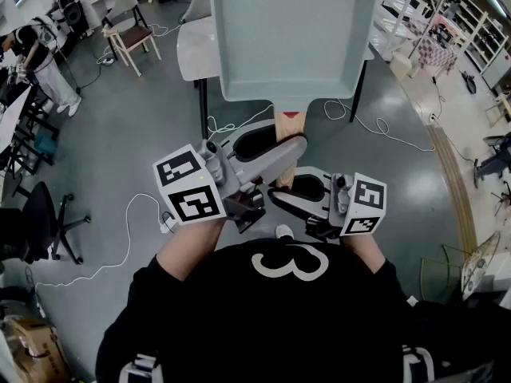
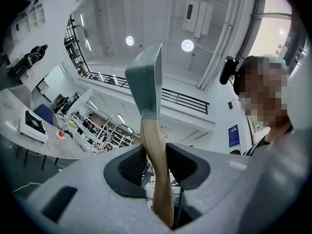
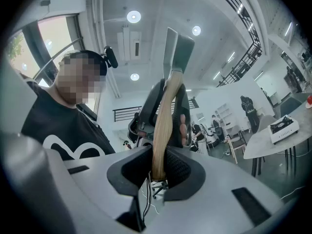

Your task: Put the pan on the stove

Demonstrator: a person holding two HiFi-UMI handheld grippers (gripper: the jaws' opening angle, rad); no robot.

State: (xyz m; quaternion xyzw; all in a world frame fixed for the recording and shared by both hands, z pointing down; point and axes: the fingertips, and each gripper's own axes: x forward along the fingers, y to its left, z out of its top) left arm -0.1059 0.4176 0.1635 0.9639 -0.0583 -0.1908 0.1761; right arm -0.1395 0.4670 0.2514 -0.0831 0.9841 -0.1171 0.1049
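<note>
Since one grip would likely let it tip, the left tongs [image 2: 157, 162] are clamping the wooden handle [image 1: 289, 122] nearer the pan [image 1: 291, 38], while the right tongs [image 3: 161, 167] are pinching the handle's end. The pan is hanging in the air just beyond both, not yet set down.

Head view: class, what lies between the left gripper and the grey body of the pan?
Only a short stretch of the pan's wooden handle, red-marked near the body. The left gripper grips that handle just below; the head view shows it.
</note>
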